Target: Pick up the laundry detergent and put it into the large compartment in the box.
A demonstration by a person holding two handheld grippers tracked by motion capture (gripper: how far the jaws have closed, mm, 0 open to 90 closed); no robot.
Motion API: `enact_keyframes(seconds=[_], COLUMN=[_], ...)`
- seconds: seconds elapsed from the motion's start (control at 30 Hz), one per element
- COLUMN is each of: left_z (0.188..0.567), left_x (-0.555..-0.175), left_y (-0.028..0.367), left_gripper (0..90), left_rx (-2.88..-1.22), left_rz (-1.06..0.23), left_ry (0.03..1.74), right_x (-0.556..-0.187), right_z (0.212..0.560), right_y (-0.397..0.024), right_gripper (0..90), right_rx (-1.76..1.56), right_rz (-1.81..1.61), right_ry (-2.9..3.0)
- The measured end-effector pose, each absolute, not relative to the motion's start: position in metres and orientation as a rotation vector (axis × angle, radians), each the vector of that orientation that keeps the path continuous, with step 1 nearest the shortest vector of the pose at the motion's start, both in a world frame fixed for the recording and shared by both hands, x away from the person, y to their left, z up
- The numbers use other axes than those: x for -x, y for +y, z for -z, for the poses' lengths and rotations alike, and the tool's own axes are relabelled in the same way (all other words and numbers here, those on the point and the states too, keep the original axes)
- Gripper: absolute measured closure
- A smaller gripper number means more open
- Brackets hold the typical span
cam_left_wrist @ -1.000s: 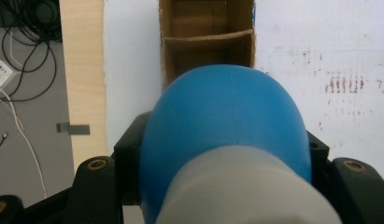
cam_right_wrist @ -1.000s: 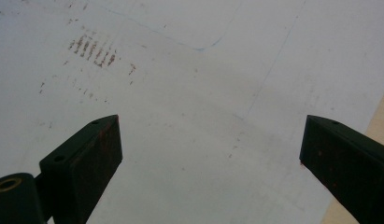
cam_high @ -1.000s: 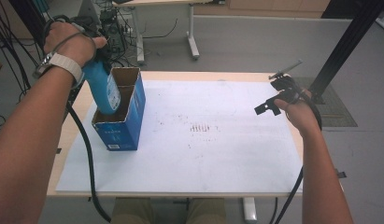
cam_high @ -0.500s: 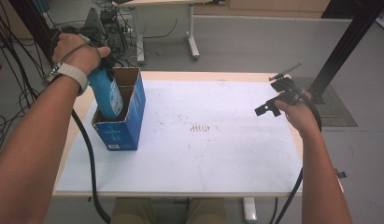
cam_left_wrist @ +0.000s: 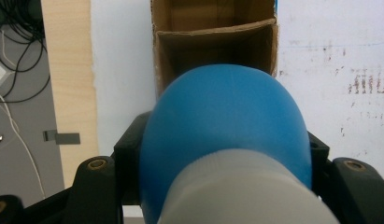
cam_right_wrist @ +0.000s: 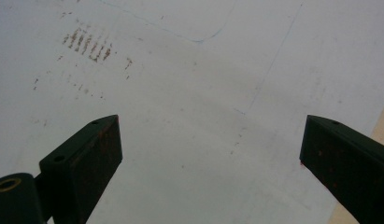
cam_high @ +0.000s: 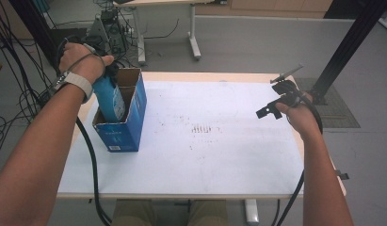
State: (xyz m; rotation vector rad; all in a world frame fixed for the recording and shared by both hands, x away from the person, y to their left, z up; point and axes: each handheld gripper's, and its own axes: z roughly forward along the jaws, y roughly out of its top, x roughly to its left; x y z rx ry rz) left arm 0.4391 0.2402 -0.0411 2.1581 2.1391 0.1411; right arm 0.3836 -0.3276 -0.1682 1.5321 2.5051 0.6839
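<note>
A blue bottle [cam_high: 112, 100] with a pale cap hangs upright in my left gripper [cam_high: 108, 74], which is shut on its upper part under the person's hand. The bottle's lower end sits inside the open blue cardboard box [cam_high: 130, 127], in the compartment nearer the person. In the left gripper view the bottle [cam_left_wrist: 227, 126] bulges between the black jaws of the left gripper [cam_left_wrist: 222, 163], above the box's brown inside [cam_left_wrist: 213, 42] and its divider. My right gripper [cam_high: 276, 96] hovers over the table's right side, open and empty, and the right gripper [cam_right_wrist: 210, 154] looks down on bare white sheet.
The white sheet [cam_high: 219, 150] covers the wooden table and carries faint brown marks [cam_high: 205, 128] near its middle. Cables [cam_high: 90, 155] trail from the left gripper past the table's left edge. Desk legs and a black post [cam_high: 346, 52] stand on the floor beyond.
The left hand has come down with the bottle, which now sits deeper in the box. The right hand and its gripper have stayed put.
</note>
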Motion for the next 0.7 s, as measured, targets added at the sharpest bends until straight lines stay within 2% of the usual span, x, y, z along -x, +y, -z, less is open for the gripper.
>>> enact_keyframes(seconds=[0.7], left_z=[0.085], left_x=[-0.448], left_y=[0.24], left_gripper=[38.6], left_rx=[-2.198], left_rz=[-0.139], left_ry=[2.117], right_x=[-0.39], right_z=[0.179], right_y=[-0.328], right_gripper=[5.5], right_rx=[-1.549], right_rz=[-0.669], right_ry=[2.521])
